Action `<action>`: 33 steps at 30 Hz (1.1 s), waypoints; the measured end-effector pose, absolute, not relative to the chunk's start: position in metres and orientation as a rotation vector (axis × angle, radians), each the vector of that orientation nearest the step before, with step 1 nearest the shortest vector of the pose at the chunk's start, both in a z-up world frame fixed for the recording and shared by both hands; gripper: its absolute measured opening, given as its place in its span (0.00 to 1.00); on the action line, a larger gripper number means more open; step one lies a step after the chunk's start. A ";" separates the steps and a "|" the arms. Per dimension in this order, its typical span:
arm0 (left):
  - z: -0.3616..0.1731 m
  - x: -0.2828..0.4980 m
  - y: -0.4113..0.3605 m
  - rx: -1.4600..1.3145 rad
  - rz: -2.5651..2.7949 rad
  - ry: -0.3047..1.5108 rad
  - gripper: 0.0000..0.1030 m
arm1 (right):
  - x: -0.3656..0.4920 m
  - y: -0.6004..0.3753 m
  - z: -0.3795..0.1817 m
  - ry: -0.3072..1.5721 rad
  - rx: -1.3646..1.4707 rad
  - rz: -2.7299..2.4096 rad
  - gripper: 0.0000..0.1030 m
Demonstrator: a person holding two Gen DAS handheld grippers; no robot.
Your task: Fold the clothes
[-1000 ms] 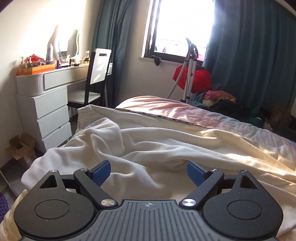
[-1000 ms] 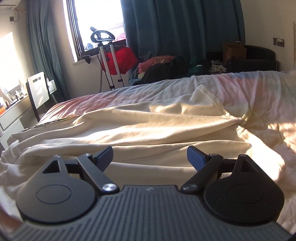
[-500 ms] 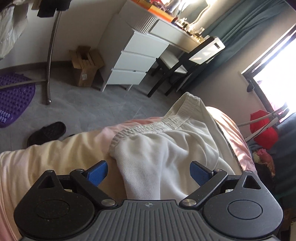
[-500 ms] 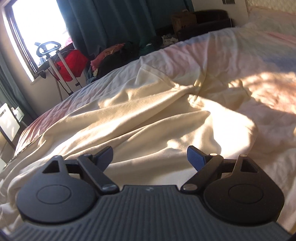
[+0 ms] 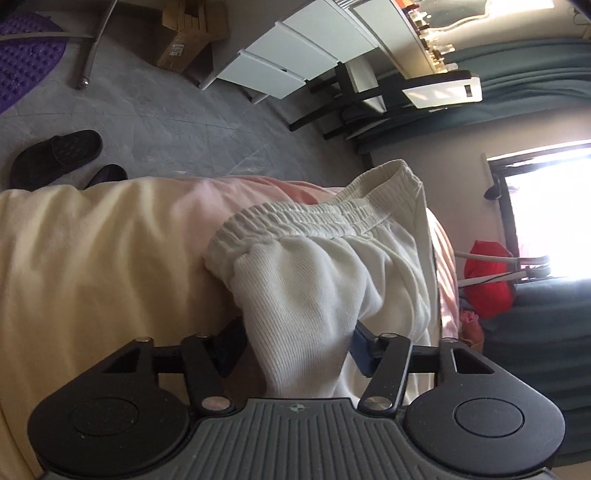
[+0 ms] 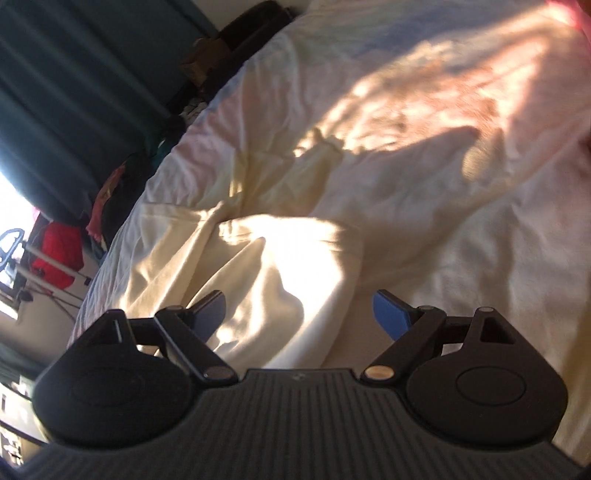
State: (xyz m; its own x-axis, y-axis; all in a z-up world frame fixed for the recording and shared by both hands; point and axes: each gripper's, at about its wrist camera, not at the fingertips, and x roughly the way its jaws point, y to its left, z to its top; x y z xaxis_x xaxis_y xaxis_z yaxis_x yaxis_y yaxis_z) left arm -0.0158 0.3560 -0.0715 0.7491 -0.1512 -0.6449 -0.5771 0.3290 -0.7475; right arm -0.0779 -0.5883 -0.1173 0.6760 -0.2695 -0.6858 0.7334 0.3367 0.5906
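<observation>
White sweatpants [image 5: 325, 280] with a ribbed elastic waistband [image 5: 314, 218] lie bunched at the corner of the bed [image 5: 92, 258]. My left gripper [image 5: 297, 347] is shut on a thick fold of them, the cloth filling the gap between its fingers. In the right wrist view the pale cream fabric of the pants [image 6: 277, 266] lies crumpled in sun and shadow on the bedsheet [image 6: 461, 221]. My right gripper [image 6: 299, 314] hovers open just above that fabric, which shows between its blue pads but is not pinched.
Beyond the bed's edge is grey floor with black slippers [image 5: 55, 153], a purple mat [image 5: 26, 51], a cardboard box [image 5: 188, 33], white drawers [image 5: 295, 55] and a chair [image 5: 388, 99]. A red bag [image 6: 55, 254] and dark curtains [image 6: 74, 92] stand by the window.
My left gripper swung down to the bed corner and its fingers shut on the pants near the waistband. My right gripper tilted and moved along the bed, staying open.
</observation>
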 end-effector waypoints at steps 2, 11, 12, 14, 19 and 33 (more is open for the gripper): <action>-0.065 -0.020 0.357 -1.201 0.295 0.693 0.41 | -0.080 -0.595 -0.130 0.545 1.116 -0.708 0.86; -0.054 -0.019 0.351 -1.149 0.271 0.647 0.13 | -0.079 -0.598 -0.141 0.538 1.183 -0.743 0.85; -0.053 -0.023 0.352 -1.160 0.276 0.622 0.12 | -0.077 -0.599 -0.142 0.538 1.189 -0.746 0.86; -0.057 -0.031 0.358 -1.235 0.275 0.552 0.12 | -0.075 -0.603 -0.144 0.525 1.194 -0.752 0.86; -0.083 -0.051 0.369 -1.447 0.291 0.556 0.13 | -0.074 -0.615 -0.147 0.484 1.204 -0.768 0.81; -0.104 -0.028 0.350 -1.443 0.227 0.782 0.51 | -0.048 -0.619 -0.145 0.499 1.114 -0.599 0.18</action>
